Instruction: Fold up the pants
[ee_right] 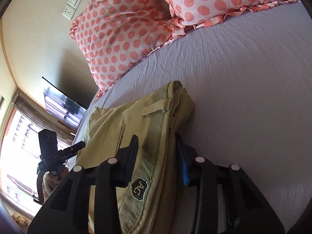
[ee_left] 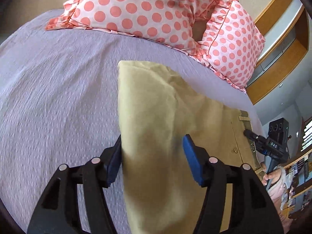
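We are observing a pair of khaki pants [ee_left: 156, 126] lying on a lavender bed sheet [ee_left: 58, 87], occupying the lower centre of the left wrist view and running toward the right edge, where the waistband is showing. In the left wrist view, the left gripper [ee_left: 153, 152] is straddling a raised fold of the pant fabric; its jaws are standing apart, with cloth filling the gap and touching the left pad, so we cannot tell that it is clamping. In the right wrist view, the right gripper [ee_right: 156, 156] is sitting over the waistband [ee_right: 150, 156] at lower centre, its jaws on either side of the bunched band near a dark badge [ee_right: 139, 189]; whether they are pressing the cloth we cannot tell. We are noting 2 polka-dot pillows [ee_left: 146, 11] along the upper frame, touching the sheet. A wall socket plate [ee_right: 73, 3] is showing at upper left of the right wrist view.
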### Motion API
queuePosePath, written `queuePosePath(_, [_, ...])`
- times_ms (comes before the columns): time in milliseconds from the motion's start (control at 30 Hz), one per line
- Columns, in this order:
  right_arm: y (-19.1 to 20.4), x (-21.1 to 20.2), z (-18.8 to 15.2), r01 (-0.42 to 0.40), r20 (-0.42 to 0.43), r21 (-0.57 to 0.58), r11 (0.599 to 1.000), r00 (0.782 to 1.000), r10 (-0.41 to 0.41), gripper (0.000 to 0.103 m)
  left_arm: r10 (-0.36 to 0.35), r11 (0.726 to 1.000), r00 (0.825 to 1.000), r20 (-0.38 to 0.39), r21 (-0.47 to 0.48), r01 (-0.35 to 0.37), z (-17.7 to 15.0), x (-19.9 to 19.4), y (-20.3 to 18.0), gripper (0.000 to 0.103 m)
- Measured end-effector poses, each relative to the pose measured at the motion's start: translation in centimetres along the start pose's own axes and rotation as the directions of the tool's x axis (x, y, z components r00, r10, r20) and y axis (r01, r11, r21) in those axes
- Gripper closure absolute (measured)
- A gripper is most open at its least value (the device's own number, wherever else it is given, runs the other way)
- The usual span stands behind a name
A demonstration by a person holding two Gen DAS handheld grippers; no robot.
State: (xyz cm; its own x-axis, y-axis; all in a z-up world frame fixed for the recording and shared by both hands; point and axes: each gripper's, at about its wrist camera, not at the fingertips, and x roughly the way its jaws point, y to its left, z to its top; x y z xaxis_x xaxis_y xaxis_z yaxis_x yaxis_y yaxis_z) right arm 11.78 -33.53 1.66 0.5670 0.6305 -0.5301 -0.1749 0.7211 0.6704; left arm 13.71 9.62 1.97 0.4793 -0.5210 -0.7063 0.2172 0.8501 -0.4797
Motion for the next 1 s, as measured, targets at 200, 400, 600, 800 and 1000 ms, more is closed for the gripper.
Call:
queuePosePath(200, [1.2, -0.8, 1.0, -0.172, 0.023, -0.026, 0.985, 0.985, 0.172, 0.095, -0.059, 0.998, 0.998, 0.029, -0.004, 0.059, 1.3, -0.7, -0.6, 0.099])
queuePosePath(400, [3.2, 0.2, 6.4, -0.159, 0.108, -0.132, 0.978, 0.979, 0.173, 0.095, -0.021, 0.996, 0.986, 0.163, 0.09, 0.006, 6.1, -1.6, -4.2, 0.099])
queuePosePath(600, [0.0, 3.6, 10.7, 0.062, 0.231, -0.098, 0.993, 0.972, -0.038, 0.093, 0.2, 0.976, 0.971, 0.132, 0.061, -0.209, 11.3, 6.2, -4.6, 0.093])
queuePosePath(800, [0.4, 3.6, 8.3, 0.344, 0.239, -0.104, 0.933, 0.919, -0.313, 0.056, 0.334, 0.929, 0.92, 0.204, 0.091, -0.358, 9.4, 4.8, -4.5, 0.068])
queuePosePath(1000, [3.9, 2.9, 4.6, 0.167, 0.192, -0.17, 0.971, 0.972, -0.134, 0.02, 0.11, 0.978, 0.978, 0.175, 0.157, -0.138, 5.2, 2.3, -7.9, 0.035])
